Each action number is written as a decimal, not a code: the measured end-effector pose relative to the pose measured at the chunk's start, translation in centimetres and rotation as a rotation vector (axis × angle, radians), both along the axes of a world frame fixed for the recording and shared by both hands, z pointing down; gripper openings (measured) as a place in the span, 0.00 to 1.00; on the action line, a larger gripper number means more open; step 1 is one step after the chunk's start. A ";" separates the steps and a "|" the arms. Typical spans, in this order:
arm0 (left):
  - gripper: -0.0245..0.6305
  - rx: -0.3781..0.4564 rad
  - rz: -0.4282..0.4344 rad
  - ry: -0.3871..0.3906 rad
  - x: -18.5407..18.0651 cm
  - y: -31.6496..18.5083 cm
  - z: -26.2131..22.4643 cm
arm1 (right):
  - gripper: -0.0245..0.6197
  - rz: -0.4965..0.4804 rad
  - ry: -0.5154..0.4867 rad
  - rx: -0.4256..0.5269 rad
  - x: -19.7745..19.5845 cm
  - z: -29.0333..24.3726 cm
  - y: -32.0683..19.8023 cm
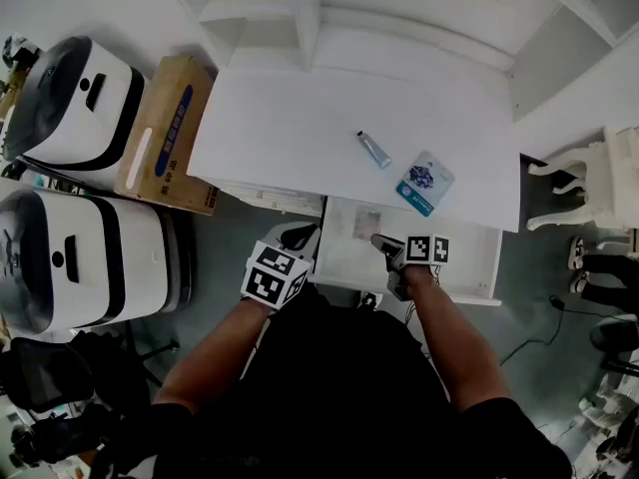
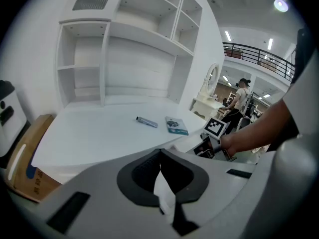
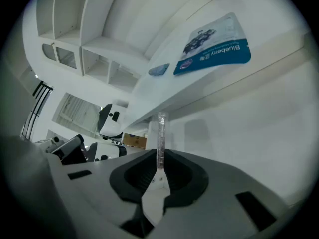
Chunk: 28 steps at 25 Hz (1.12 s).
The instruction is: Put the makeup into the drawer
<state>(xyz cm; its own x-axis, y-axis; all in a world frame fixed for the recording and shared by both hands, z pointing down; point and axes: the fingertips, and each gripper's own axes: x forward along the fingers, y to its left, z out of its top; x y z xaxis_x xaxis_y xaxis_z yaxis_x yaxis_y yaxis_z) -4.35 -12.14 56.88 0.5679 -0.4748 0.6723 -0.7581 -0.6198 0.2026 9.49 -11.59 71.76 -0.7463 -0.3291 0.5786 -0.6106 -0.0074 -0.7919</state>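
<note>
A small grey-blue tube [image 1: 374, 149] and a flat blue packet [image 1: 424, 184] lie on the white desk top [image 1: 280, 128]. Below its front edge the white drawer [image 1: 469, 267] stands pulled out. My right gripper [image 1: 382, 243] reaches into the drawer, shut on a thin clear makeup piece [image 3: 160, 133] that I see edge-on between its jaws [image 3: 159, 163]. From there the packet [image 3: 214, 49] and the tube's end [image 3: 159, 70] show over the desk edge above. My left gripper [image 1: 298, 236] hovers at the drawer's left front corner, jaws together [image 2: 162, 180] with nothing in them.
A cardboard box [image 1: 168, 133] leans by the desk's left side, with two white appliances [image 1: 75, 98] [image 1: 70, 257] beyond it. Empty white shelves [image 2: 124, 49] rise behind the desk. White furniture [image 1: 599, 183] stands to the right. A person [image 2: 242, 96] stands far off.
</note>
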 end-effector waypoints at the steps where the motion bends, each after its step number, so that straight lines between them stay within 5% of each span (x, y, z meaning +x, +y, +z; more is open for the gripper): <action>1: 0.05 -0.005 0.001 -0.002 -0.1 0.1 0.1 | 0.13 0.004 0.012 -0.015 0.0 0.8 -0.2; 14: 0.05 -0.048 -0.026 -0.010 -1.9 -0.1 1.0 | 0.13 -0.004 0.025 -0.125 -2.2 6.5 -1.0; 28: 0.05 -0.063 -0.072 -0.020 -3.7 -1.3 1.4 | 0.15 0.044 0.077 -0.171 -0.3 9.9 -0.5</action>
